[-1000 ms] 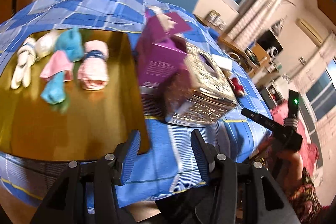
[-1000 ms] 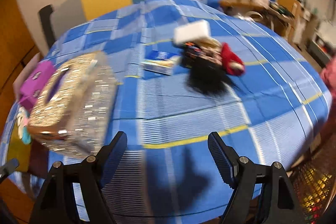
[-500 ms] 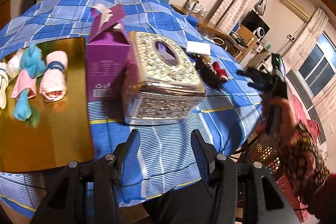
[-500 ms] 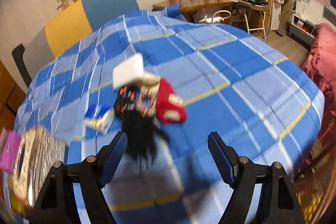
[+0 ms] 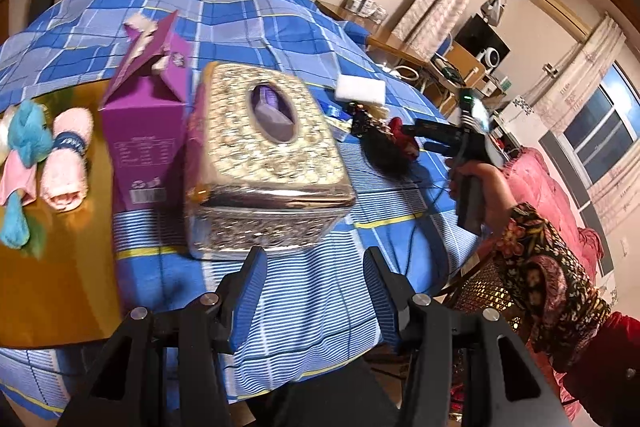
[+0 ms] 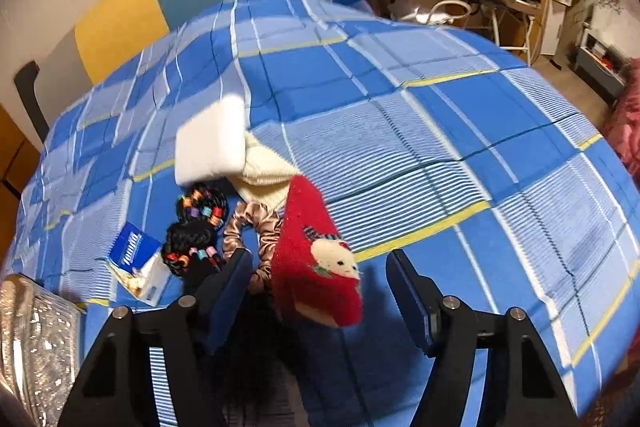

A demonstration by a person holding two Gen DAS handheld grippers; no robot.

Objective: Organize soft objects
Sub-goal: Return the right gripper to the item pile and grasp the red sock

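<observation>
Left wrist view: left gripper (image 5: 314, 267) bottom centre, jaws partly apart, empty, above blue checked cloth (image 5: 248, 15). Rolled pink towel (image 5: 66, 157) on gold tray (image 5: 52, 291), left edge. Glitter tissue box (image 5: 264, 155) at centre.

Right wrist view: right gripper (image 6: 320, 283) closing, red sock (image 6: 314, 259) between jaws, lower centre, pads not yet pressing. Sock looks light, limp, non-slippery; pinch mid-body. Scrunchie (image 6: 256, 231) and black hair ties (image 6: 192, 227) just left.

text: none legible | purple carton (image 5: 146, 131): print blurred | blue packet (image 6: 136, 253): print blurred
</observation>
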